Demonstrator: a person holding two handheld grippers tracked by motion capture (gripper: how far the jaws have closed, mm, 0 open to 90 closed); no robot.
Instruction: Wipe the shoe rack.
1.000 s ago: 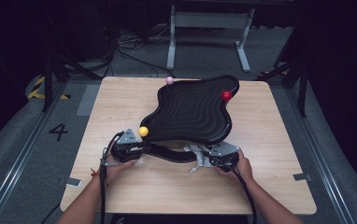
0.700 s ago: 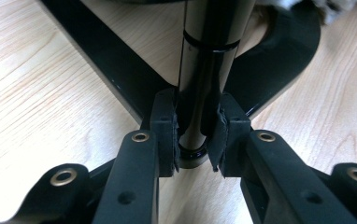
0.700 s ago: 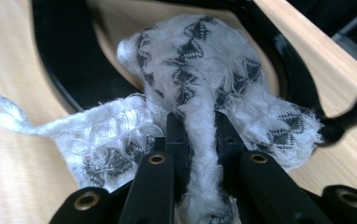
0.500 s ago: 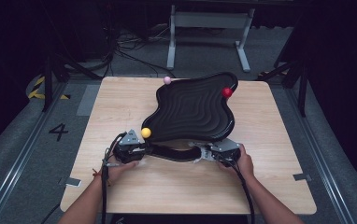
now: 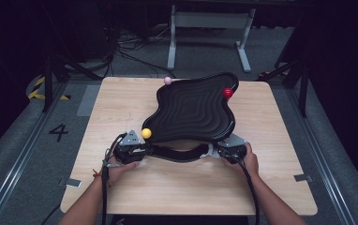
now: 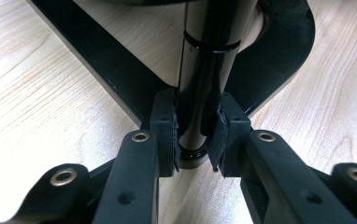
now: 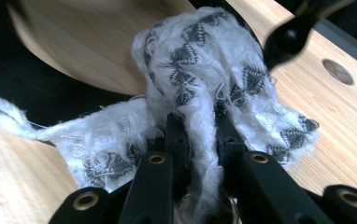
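Observation:
A black wavy tray (image 5: 193,110) stands on a curved black base (image 5: 177,153) on the wooden table (image 5: 116,103). A yellow ball (image 5: 146,133), a pink ball (image 5: 167,80) and a red ball (image 5: 227,93) sit at its corners. My left gripper (image 5: 137,151) is at the near left corner, under the yellow ball. In the left gripper view it (image 6: 196,135) is shut on a glossy black post (image 6: 207,70) above the base (image 6: 279,60). My right gripper (image 5: 218,151) is at the near right corner. There it (image 7: 200,135) is shut on a white cloth with a grey pattern (image 7: 200,74).
A grey metal stand (image 5: 210,21) and cables lie on the floor beyond the table. A "4" mark (image 5: 58,132) is on the floor to the left. Bare wood lies between my forearms and along the table's left and right sides.
My right gripper, with the cloth, has slid a little to the right and away from me along the tray's near right corner. The left gripper has kept still.

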